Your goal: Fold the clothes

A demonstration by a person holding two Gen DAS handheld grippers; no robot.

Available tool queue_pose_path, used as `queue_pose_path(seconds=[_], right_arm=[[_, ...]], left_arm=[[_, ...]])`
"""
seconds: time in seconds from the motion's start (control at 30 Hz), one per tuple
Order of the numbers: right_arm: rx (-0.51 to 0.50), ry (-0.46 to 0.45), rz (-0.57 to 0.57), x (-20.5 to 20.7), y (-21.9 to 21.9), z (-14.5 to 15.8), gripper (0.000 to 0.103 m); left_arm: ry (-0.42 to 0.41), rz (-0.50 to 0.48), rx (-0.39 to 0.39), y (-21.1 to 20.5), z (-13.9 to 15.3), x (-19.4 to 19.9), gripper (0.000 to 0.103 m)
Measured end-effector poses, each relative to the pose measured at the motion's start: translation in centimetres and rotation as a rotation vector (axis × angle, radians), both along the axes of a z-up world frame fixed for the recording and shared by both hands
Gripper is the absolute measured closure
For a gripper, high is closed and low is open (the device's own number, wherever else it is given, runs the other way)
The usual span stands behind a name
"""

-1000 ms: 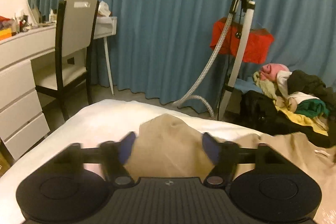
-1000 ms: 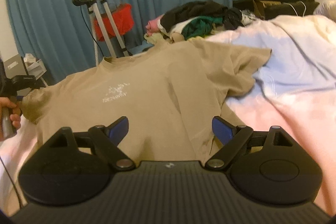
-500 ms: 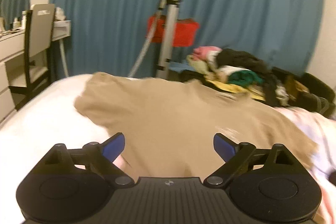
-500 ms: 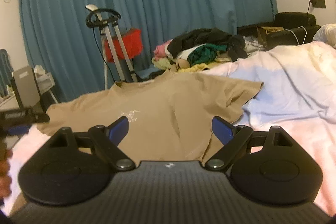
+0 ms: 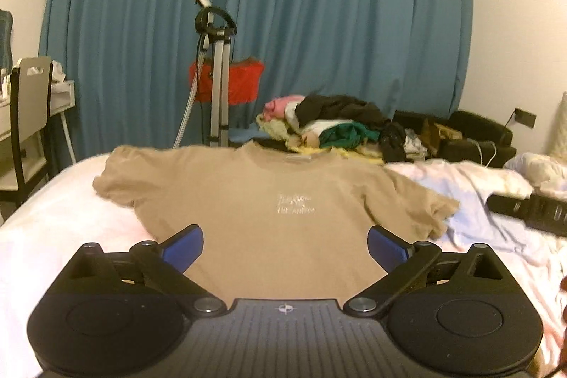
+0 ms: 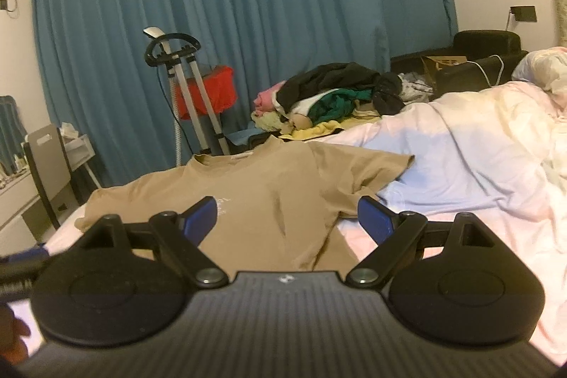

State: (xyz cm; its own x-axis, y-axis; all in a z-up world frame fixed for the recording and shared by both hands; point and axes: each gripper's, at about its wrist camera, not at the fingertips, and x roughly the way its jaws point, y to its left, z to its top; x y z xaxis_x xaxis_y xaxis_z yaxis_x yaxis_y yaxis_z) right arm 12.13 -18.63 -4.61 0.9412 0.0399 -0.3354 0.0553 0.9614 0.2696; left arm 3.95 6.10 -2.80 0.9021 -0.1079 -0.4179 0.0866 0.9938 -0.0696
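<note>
The tan T-shirt (image 5: 269, 211), spread flat mid-frame on the bed (image 5: 53, 236), looks light and limp, best pinched at hem or sleeve edge; left tongs (image 5: 285, 245) and right tongs (image 6: 287, 218) both gape apart, empty.

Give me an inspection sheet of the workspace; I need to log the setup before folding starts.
Surface: bed with pale pink and white bedding, rumpled on the right.
Job's things: tan T-shirt spread flat, print up, collar towards the curtain, unfolded.
Clutter: heap of clothes beyond the bed.
Grippers: left gripper open, empty, above the shirt's hem; right gripper open, empty.
Cables: white cable by the black sofa; garment steamer hose hanging.
Surroundings: blue curtain, chair, desk at left.
</note>
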Motion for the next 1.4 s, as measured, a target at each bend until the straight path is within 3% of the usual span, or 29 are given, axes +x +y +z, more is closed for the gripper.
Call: queue_pose_path(seconds=[0.17, 0.27, 0.5, 0.77, 0.87, 0.93, 0.97, 1.0, 1.13, 1.23, 1.4], right_arm=[[0.107, 0.059, -0.01, 1.7, -3.0, 1.3, 0.015], [0.213, 0.09, -0.033, 5.2, -6.1, 0.9, 0.016], [0.318, 0.202, -0.101, 13.0, -12.6, -5.3, 0.03], [0.374, 0.187, -0.156, 21.0, -15.9, -10.6, 0.036], [0.305, 0.169, -0.151, 23.6, -15.6, -11.1, 0.05], [0.243, 0.168, -0.125, 25.5, -15.3, -11.0, 0.067], [0.212, 0.18, -0.115, 26.4, -15.1, -10.7, 0.09], [0.18, 0.191, -0.111, 27.2, -14.9, -10.3, 0.093], [-0.028, 0.128, -0.124, 28.8, -14.3, -6.7, 0.097], [-0.126, 0.1, -0.182, 31.1, -14.9, -4.1, 0.097], [-0.272, 0.136, -0.282, 35.1, -15.4, -3.1, 0.096]], left_arm=[[0.04, -0.002, -0.029, 0.6, -0.9, 1.2, 0.003], [0.053, -0.005, -0.054, 0.6, -1.8, 2.1, 0.003], [0.108, 0.006, -0.161, 0.6, -4.6, 5.1, 0.004], [0.12, -0.06, -0.179, -0.1, -8.0, 8.3, 0.004], [0.144, -0.07, -0.189, -0.3, -9.4, 9.5, 0.004], [0.154, -0.069, -0.175, -0.5, -9.7, 10.3, 0.004], [0.151, -0.069, -0.167, -0.5, -9.6, 10.7, 0.004], [0.144, -0.069, -0.16, -0.4, -9.5, 11.0, 0.004], [0.123, -0.016, -0.178, 0.9, -9.3, 12.2, 0.004], [0.134, 0.011, -0.218, 1.9, -9.5, 12.9, 0.004], [0.138, 0.006, -0.212, 1.8, -9.8, 13.2, 0.004]])
